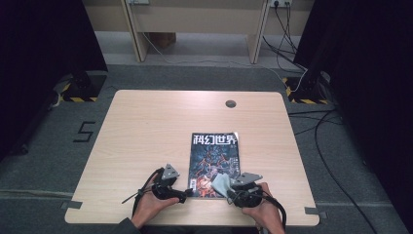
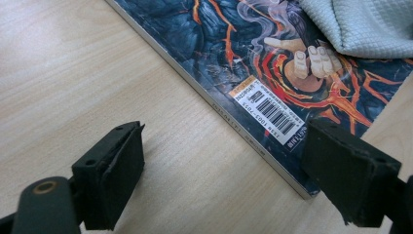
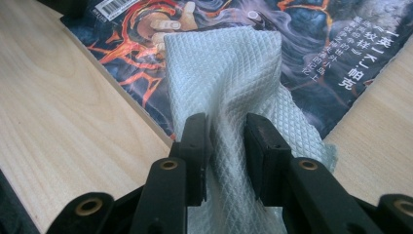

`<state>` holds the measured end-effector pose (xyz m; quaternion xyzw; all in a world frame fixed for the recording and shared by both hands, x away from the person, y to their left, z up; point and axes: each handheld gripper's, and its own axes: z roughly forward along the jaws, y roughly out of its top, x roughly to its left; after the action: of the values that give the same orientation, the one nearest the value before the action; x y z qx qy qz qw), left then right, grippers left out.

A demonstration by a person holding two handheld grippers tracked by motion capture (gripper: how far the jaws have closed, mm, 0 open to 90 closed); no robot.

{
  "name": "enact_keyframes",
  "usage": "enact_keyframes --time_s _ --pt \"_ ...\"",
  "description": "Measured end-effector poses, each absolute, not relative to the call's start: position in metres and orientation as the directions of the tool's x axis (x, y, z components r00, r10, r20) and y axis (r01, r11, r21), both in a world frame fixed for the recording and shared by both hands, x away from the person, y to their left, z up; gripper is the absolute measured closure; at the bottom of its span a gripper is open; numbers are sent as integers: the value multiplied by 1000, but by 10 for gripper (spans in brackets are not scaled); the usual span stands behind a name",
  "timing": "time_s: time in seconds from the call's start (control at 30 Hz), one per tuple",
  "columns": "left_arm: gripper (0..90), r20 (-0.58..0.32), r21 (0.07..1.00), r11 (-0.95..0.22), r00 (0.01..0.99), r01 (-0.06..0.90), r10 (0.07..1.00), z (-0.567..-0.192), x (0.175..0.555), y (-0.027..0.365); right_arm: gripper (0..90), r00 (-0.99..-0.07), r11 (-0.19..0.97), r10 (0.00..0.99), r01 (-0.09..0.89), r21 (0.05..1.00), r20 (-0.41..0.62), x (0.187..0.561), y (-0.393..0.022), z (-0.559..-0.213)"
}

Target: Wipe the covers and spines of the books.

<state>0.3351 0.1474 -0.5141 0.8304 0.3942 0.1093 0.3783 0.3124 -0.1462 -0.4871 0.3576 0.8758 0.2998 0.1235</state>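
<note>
My right gripper (image 3: 225,134) pinches the pale waffle cloth (image 3: 229,73) lying on the magazine (image 1: 215,163) at the table's (image 1: 146,131) near edge, hiding part of the cover. My left gripper (image 2: 221,165) fingers stand apart around the magazine's corner, untouching.

Pale wooden table (image 1: 146,131) on grey carpet (image 1: 44,146), dark curtains (image 1: 39,48) beside.

Magazine (image 2: 253,63) cover under cloth (image 2: 365,24)
</note>
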Motion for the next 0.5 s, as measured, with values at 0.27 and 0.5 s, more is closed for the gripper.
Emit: enact_keyframes --time_s 0.27,0.5 --pt "151 -112 717 -405 667 568 737 -514 335 147 712 -677 542 736 590 598 0 330 -156 -485" --pt "145 -115 716 -407 670 568 733 -515 336 147 716 -634 521 773 611 595 -27 360 -160 -485"
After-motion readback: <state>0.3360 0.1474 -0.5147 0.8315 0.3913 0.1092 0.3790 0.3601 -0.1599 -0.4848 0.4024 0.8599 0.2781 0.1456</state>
